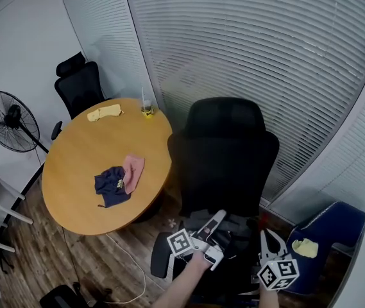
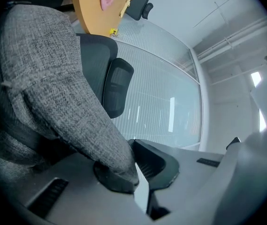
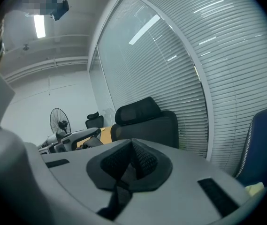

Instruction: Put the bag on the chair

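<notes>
1. Left gripper point(image 2: 132, 167) point(image 1: 216, 219): jaws clamped on a fold of the bag; held low over the seat of the black chair.
2. Right gripper point(image 3: 132, 156) point(image 1: 271, 239): jaws together, pads meeting, nothing between them; just beside the left gripper, at the seat's right edge.
3. Bag point(image 2: 53, 78): grey woven fabric. In the left gripper view it runs from the jaws out across the frame, lying in front of the chair's back. Whether it rests fully on the seat cannot be told.
4. Black chair point(image 1: 224, 153): high-backed office chair with headrest, next to the table, facing the person.
5. Blue chair point(image 1: 333, 233): lower right, near the right gripper; a yellow cloth point(image 1: 305, 248) lies on its seat.
6. Round table point(image 1: 73, 153): wooden top, left of the black chair. On it: a navy cloth point(image 1: 110, 186) touching a pink cloth point(image 1: 133, 171) near the front; a second yellow cloth point(image 1: 104, 113) and a small yellow cup point(image 1: 147, 111) at the far edge.
7. White cable point(image 1: 127, 265): on the wooden floor under the table.
8. Second black chair point(image 1: 79, 85): behind the table.
9. Standing fan point(image 1: 8, 120): far left, well apart from the table.
10. Blinds point(image 1: 265, 50): slatted, covering the glass wall behind the chairs.
</notes>
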